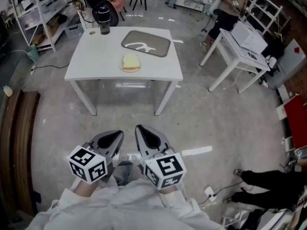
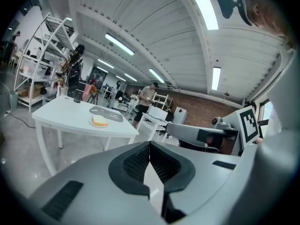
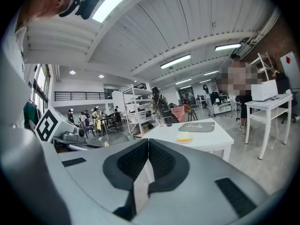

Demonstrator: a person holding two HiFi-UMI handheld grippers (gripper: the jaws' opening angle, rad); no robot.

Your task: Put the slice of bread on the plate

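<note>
Left gripper (image 1: 111,139): jaws pressed together, nothing between them, held low against the person's body. The left gripper view confirms it: pads meet on 1 line, no gap.

Right gripper (image 1: 147,137): same, jaws pressed together and empty, just beside the left one. Both are well apart from the table (image 1: 91,61), with bare floor between.

Task thing: the slice of bread (image 1: 130,61) lies flat on the small plate (image 1: 129,70), near the middle of the tabletop toward the near edge. Both gripper views show it there too, far off.

Status, my read: placement looks done. Bread is on the plate and neither gripper holds anything. Nothing left unless the bread needs squaring up, and it looks centred enough.

On the table, left to right:
- black cup (image 1: 104,26) at the far left corner
- the plate
- grey tray (image 1: 146,43) just behind and right of the plate, close but apparently not touching

Room:
- Near edge of the table is free, so there is a straight approach across open floor.
- Shelf rack (image 1: 33,8) sits far left.
- A 2nd white table (image 1: 240,49) stands to the right with a walkable gap.
- A person's legs (image 1: 266,178) lie on the floor at lower right, so avoid stepping back that way.
</note>
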